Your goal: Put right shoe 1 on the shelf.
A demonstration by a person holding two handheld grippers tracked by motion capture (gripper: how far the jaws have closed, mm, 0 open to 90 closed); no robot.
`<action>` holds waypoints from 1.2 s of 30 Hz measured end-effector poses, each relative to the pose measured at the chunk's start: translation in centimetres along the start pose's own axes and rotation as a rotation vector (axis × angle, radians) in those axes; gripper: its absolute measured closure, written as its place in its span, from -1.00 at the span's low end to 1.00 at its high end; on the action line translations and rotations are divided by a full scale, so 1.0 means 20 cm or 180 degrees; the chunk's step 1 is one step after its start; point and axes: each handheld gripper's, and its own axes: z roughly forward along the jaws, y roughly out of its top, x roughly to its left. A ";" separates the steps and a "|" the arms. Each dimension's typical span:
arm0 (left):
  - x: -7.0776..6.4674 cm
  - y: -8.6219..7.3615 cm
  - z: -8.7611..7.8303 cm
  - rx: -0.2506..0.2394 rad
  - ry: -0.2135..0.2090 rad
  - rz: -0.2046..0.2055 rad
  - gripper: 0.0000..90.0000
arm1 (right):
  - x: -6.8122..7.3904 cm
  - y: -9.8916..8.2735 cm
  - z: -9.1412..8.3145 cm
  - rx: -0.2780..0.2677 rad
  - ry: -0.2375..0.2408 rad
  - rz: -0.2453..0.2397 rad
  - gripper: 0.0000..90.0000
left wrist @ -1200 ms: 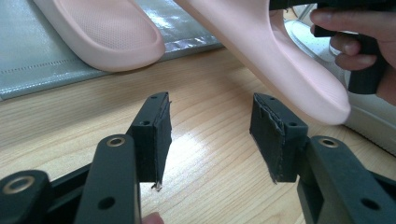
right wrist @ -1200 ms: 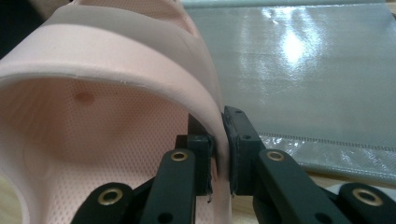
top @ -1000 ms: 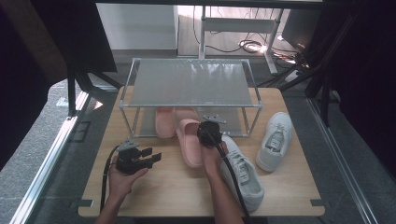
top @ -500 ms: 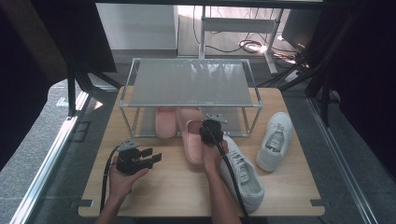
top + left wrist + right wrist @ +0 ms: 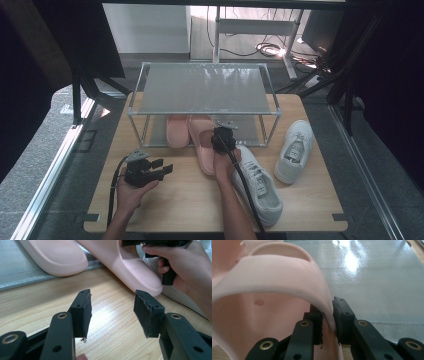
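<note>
Pink slipper (image 5: pixel 269 277) strap between right tool (image 5: pixel 328 322) jaws, loosening | left tool (image 5: pixel 112 315) apart

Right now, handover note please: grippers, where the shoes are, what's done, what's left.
Right gripper: jaws straddle the strap edge of the second pink slipper and have just been opening; grip looks loosening.
Left gripper: open, holds nothing, hovers over the table near that slipper's toe.
First pink slipper: already on the lower shelf of the rack.
Second slipper: front part on the shelf, the rest out on the table.
Two white sneakers: on the table right of the rack, untouched.
Left, probably: seat the second slipper fully, then shelve the sneakers.
</note>
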 end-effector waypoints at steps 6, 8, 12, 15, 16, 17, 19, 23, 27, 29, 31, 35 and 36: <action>0.00 0.00 0.01 0.0019 -0.0006 0.0007 0.09 | 0.01 0.00 0.00 0.0043 0.0011 -0.0042 0.54; -0.01 0.00 0.01 0.0024 -0.0008 0.0015 0.09 | 0.01 0.00 0.00 0.0040 0.0011 -0.0055 0.50; -0.01 0.00 0.02 0.0033 -0.0015 0.0019 0.09 | 0.03 0.00 -0.03 0.0032 0.0021 -0.0140 0.35; -0.02 0.00 0.02 0.0033 -0.0014 0.0026 0.09 | 0.04 -0.01 -0.04 0.0007 0.0037 -0.0179 0.30; -0.02 0.00 0.02 0.0033 -0.0014 0.0025 0.09 | 0.04 -0.02 -0.06 -0.0006 0.0037 -0.0182 0.30; -0.02 0.00 0.02 0.0034 -0.0014 0.0027 0.09 | 0.04 -0.02 -0.07 -0.0017 0.0055 -0.0182 0.29; -0.02 -0.01 0.02 0.0037 -0.0014 0.0029 0.09 | 0.04 -0.02 -0.09 -0.0037 0.0067 -0.0189 0.29; -0.02 -0.01 0.02 0.0039 -0.0013 0.0030 0.09 | 0.04 -0.01 -0.14 -0.0096 0.0100 -0.0261 0.28; -0.02 -0.01 0.02 0.0041 -0.0015 0.0037 0.09 | 0.02 0.00 -0.19 -0.0104 0.0207 -0.0232 0.29; -0.02 -0.01 0.02 0.0040 -0.0014 0.0041 0.09 | 0.01 0.00 -0.20 -0.0081 0.0265 -0.0213 0.30; -0.02 -0.01 0.02 0.0041 -0.0013 0.0040 0.09 | 0.00 -0.01 -0.22 -0.0081 0.0292 -0.0232 0.33; -0.02 -0.01 0.02 0.0041 -0.0004 0.0042 0.09 | 0.00 -0.02 -0.27 -0.0084 0.0415 -0.0244 0.41; -0.02 0.00 0.02 0.0037 -0.0005 0.0041 0.09 | -0.01 -0.02 -0.28 -0.0092 0.0443 -0.0246 0.43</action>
